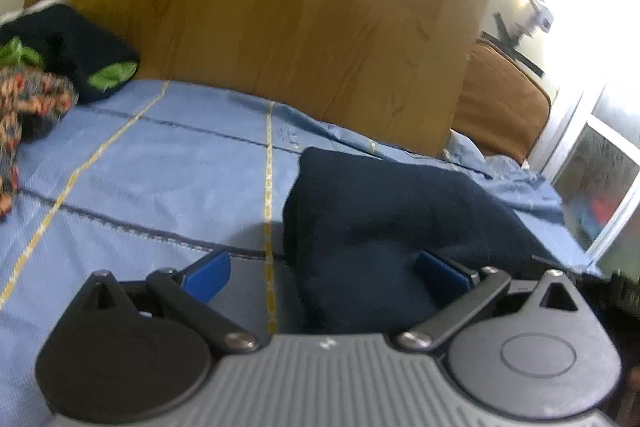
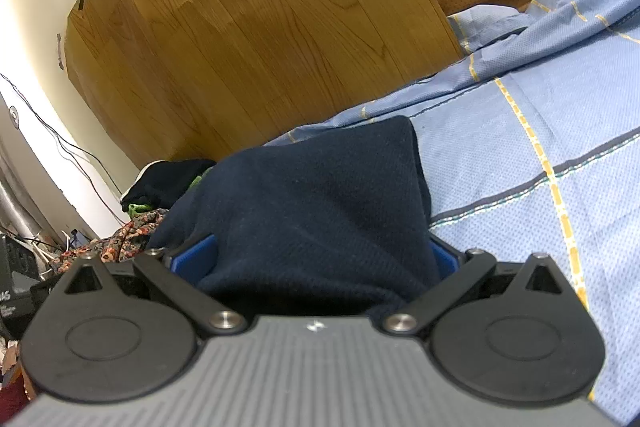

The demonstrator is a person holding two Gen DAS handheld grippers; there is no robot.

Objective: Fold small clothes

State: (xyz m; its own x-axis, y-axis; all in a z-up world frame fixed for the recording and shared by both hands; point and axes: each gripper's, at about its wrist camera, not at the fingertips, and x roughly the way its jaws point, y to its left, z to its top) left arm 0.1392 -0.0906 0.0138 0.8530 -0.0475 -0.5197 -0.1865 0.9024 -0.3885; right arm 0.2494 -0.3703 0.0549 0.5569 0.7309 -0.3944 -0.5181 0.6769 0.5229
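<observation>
A navy knit garment (image 2: 316, 211) lies bunched on the blue checked bedsheet (image 1: 160, 163), its near folds spilling between the blue pads of both tools. The left tool (image 1: 324, 275) stands with its fingers spread apart, the cloth draped over the right-hand pad, while the right tool (image 2: 316, 261) is also spread wide with the fabric heaped between its fingers. Behind the bed rises a wooden headboard (image 1: 280, 11), with a dark garment with green trim (image 1: 76, 55) and a floral-patterned cloth (image 1: 28, 99) piled at the far left and a brown cushion (image 1: 504, 115) at the right.
</observation>
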